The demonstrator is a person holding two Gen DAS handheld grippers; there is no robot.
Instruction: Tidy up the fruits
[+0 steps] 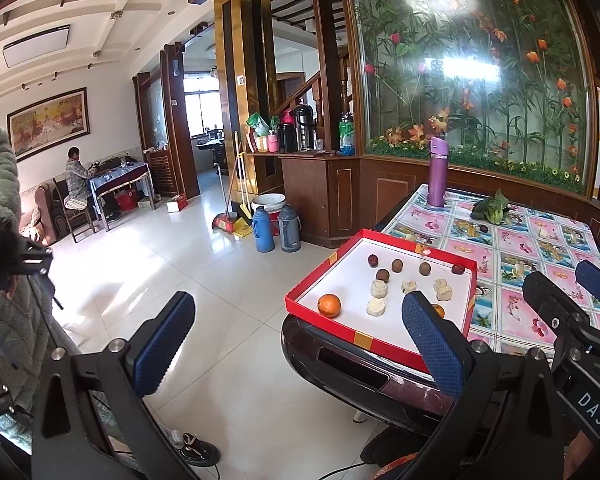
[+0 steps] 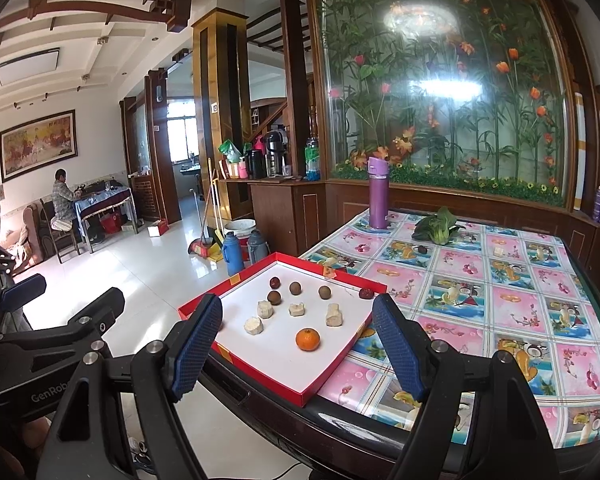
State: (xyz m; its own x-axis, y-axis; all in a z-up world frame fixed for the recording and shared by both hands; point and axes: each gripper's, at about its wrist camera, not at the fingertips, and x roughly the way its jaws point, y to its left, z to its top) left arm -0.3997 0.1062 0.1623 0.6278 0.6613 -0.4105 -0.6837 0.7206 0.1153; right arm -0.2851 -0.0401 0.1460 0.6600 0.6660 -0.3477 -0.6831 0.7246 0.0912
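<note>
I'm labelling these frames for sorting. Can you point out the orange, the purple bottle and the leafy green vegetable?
orange (image 2: pixel 307 339): right wrist view, middle of its peel.
purple bottle (image 2: pixel 377 196): right wrist view, middle of its body.
leafy green vegetable (image 2: pixel 436 227): right wrist view, on its dark leaves.

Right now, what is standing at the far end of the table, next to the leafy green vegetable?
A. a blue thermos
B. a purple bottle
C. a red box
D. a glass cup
B: a tall purple bottle stands upright on the patterned tablecloth, a little left of the leafy green vegetable.
</note>
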